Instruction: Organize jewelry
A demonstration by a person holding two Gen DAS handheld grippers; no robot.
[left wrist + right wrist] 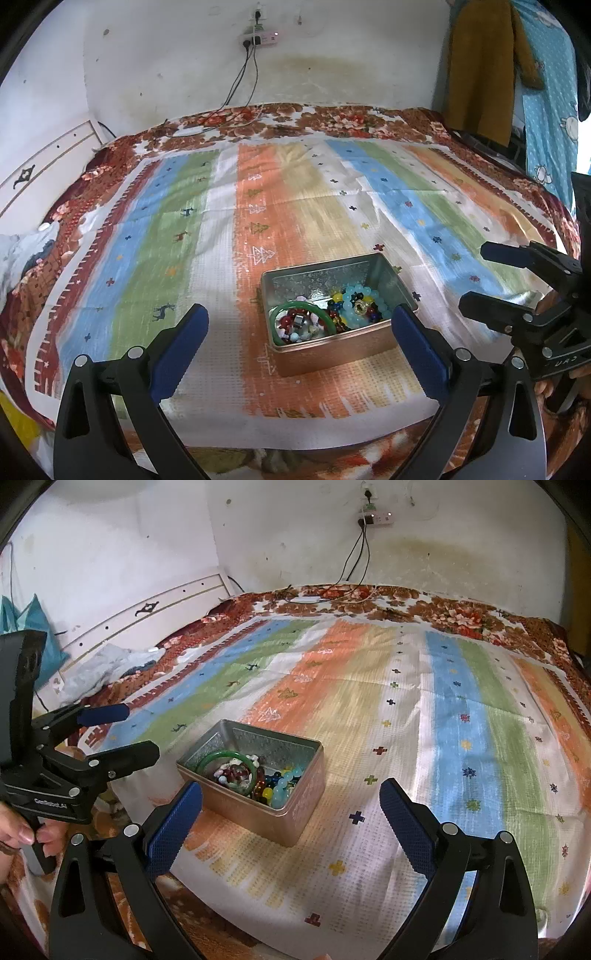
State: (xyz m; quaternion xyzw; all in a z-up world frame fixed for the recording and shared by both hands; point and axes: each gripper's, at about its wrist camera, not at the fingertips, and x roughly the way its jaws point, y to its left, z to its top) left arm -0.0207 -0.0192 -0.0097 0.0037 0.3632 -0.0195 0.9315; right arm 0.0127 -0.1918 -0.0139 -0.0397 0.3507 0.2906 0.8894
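Observation:
An open rose-gold metal tin (328, 352) (291, 814) stands on the striped cloth. It holds a green bangle (275, 318) (221, 755), a pale blue bead bracelet (354, 295) (282, 784) and several mixed bead bracelets. My left gripper (301, 315) is open and empty, just in front of the tin, with its right finger beside the tin's right corner; it also shows at the left of the right wrist view (135, 731). My right gripper (291, 794) is open and empty, low over the cloth in front of the tin; it shows at the right of the left wrist view (476, 275).
The striped cloth (221, 221) (424, 720) lies over a floral bedspread (332, 118) on a bed. A white headboard (166, 609) stands at the left. A power strip (258, 37) with cables hangs on the wall. Clothes (491, 66) hang at the right.

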